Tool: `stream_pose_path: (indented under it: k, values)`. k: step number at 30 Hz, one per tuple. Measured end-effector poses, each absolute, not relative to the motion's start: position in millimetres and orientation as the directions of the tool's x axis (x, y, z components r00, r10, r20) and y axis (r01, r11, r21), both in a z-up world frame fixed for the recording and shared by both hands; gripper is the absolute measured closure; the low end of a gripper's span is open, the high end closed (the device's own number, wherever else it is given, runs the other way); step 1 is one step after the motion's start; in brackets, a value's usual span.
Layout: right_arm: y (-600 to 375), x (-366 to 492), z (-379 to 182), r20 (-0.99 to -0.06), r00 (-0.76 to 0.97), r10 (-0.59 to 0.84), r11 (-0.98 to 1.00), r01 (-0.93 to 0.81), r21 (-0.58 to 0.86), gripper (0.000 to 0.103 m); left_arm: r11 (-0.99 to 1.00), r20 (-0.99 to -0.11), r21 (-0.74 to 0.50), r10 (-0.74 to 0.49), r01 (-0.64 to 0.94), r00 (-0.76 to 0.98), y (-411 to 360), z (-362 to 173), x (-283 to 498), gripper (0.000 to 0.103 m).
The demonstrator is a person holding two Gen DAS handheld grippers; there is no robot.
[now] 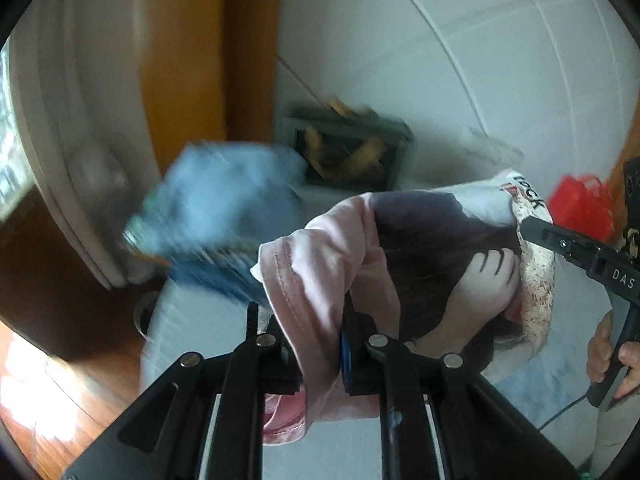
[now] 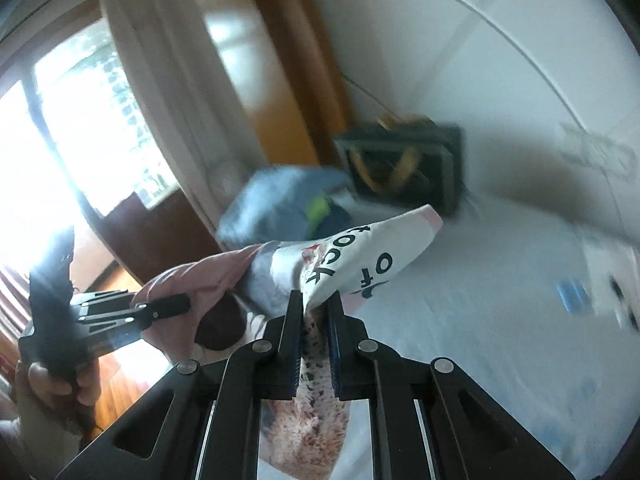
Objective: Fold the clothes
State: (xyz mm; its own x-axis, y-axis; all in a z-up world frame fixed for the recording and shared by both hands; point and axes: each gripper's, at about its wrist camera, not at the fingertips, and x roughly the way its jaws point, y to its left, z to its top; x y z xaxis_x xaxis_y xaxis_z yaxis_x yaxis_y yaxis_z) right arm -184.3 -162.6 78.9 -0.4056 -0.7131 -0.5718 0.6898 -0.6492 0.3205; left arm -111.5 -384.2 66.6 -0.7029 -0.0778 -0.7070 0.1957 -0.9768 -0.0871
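A pink T-shirt [image 1: 328, 264] with a large printed picture and black lettering hangs in the air above a pale bed. My left gripper [image 1: 306, 320] is shut on its pink hemmed edge; in the right wrist view the left gripper [image 2: 186, 302] shows at the left, a hand on its handle. My right gripper [image 2: 314, 300] is shut on the T-shirt [image 2: 352, 260] at the speckled, lettered edge. From the left wrist camera, the right gripper [image 1: 524, 228] pinches the far end of the cloth. The shirt is stretched between the two grippers.
A pile of blue clothes [image 1: 224, 208] lies at the bed's far left; the blue pile [image 2: 280, 204] shows in both views. A dark crate [image 1: 352, 152] sits against the white wall. A red bag [image 1: 580, 204] is at the right. The pale bed sheet [image 2: 480, 320] lies below, wooden floor [image 1: 60, 392] to the left.
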Motion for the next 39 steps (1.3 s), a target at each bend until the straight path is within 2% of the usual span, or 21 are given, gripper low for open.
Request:
stream_pose_path:
  k: [5, 8, 11, 13, 16, 18, 19, 21, 23, 24, 25, 26, 27, 29, 30, 34, 39]
  values:
    - [-263.5, -238.9, 125.7, -0.438, -0.439, -0.785, -0.604, 0.702, 0.378, 0.092, -0.980, -0.634, -0.007, -0.149, 0.198, -0.759, -492.2, 129.2, -155.0, 0.090]
    - [-310.6, -274.7, 139.7, -0.369, -0.472, -0.801, -0.596, 0.683, 0.421, 0.092, -0.984, -0.642, -0.009, -0.130, 0.177, -0.755, -541.6, 142.0, -195.4, 0.090]
    - [-347.6, -313.6, 124.2, -0.390, -0.485, -0.783, -0.622, 0.628, 0.467, 0.092, -0.982, -0.719, -0.010, -0.124, 0.189, -0.683, -577.7, 90.6, -240.5, 0.089]
    - [-366.5, -335.1, 95.3, -0.430, -0.471, -0.770, -0.637, 0.591, 0.495, 0.091, -0.980, -0.766, -0.011, -0.119, 0.198, -0.631, -601.7, 56.4, -270.6, 0.086]
    - [-403.9, -370.2, 21.9, -0.589, -0.439, -0.678, -0.730, 0.497, 0.470, 0.088, -0.978, -0.828, -0.010, -0.109, 0.210, -0.549, -636.8, 6.3, -314.4, 0.084]
    - [-421.8, -385.2, -28.4, -0.705, -0.387, -0.594, -0.793, 0.430, 0.431, 0.087, -0.979, -0.826, -0.011, -0.105, 0.203, -0.554, -633.5, 6.0, -310.7, 0.080]
    - [-430.4, -392.4, -53.6, -0.758, -0.355, -0.547, -0.822, 0.398, 0.407, 0.084, -0.980, -0.825, -0.012, -0.103, 0.199, -0.556, -631.9, 5.8, -308.9, 0.075]
    - [-431.7, -393.8, -69.3, -0.768, -0.364, -0.526, -0.839, 0.372, 0.398, 0.077, -0.981, -0.822, -0.013, -0.099, 0.192, -0.561, -628.7, 5.6, -305.2, 0.069]
    - [-430.0, -392.2, -65.3, -0.766, -0.388, -0.513, -0.847, 0.375, 0.377, 0.062, -0.983, -0.820, -0.014, -0.095, 0.185, -0.565, -625.4, 5.3, -301.5, 0.059]
    - [-429.2, -391.5, -60.6, -0.767, -0.394, -0.506, -0.850, 0.379, 0.366, 0.061, -0.983, -0.818, -0.014, -0.093, 0.181, -0.567, -623.8, 5.1, -299.6, 0.055]
    - [-428.2, -389.6, -54.0, -0.766, -0.395, -0.508, -0.848, 0.383, 0.365, 0.060, -0.984, -0.817, -0.015, -0.090, 0.177, -0.569, -622.2, 5.0, -297.8, 0.043]
    - [-427.2, -387.4, -46.9, -0.763, -0.394, -0.512, -0.846, 0.387, 0.367, 0.058, -0.985, -0.816, -0.015, -0.088, 0.174, -0.571, -620.5, 4.8, -295.9, 0.026]
    - [-425.3, -384.0, -40.5, -0.760, -0.398, -0.515, -0.844, 0.392, 0.366, 0.047, -0.985, -0.815, -0.015, -0.086, 0.170, -0.574, -618.9, 4.7, -294.1, 0.019]
    - [-420.1, -373.3, -25.8, -0.748, -0.412, -0.520, -0.840, 0.407, 0.360, 0.009, -0.987, -0.812, -0.016, -0.082, 0.162, -0.578, -615.6, 4.4, -290.4, 0.001]
    - [-417.8, -366.0, -19.5, -0.739, -0.422, -0.526, -0.835, 0.420, 0.355, 0.005, -0.987, -0.811, -0.017, -0.080, 0.159, -0.580, -614.0, 4.3, -288.5, 0.000]
    - [-409.1, -338.3, 2.9, -0.719, -0.468, -0.513, -0.838, 0.455, 0.301, 0.001, -0.989, -0.805, -0.018, -0.071, 0.144, -0.588, -607.5, 3.7, -281.1, 0.000]
    - [-404.8, -307.4, -1.1, -0.767, -0.482, -0.423, -0.867, 0.461, 0.189, 0.001, -0.992, -0.800, -0.067, -0.011, 0.108, -0.600, -588.4, 6.3, -267.0, 0.000]
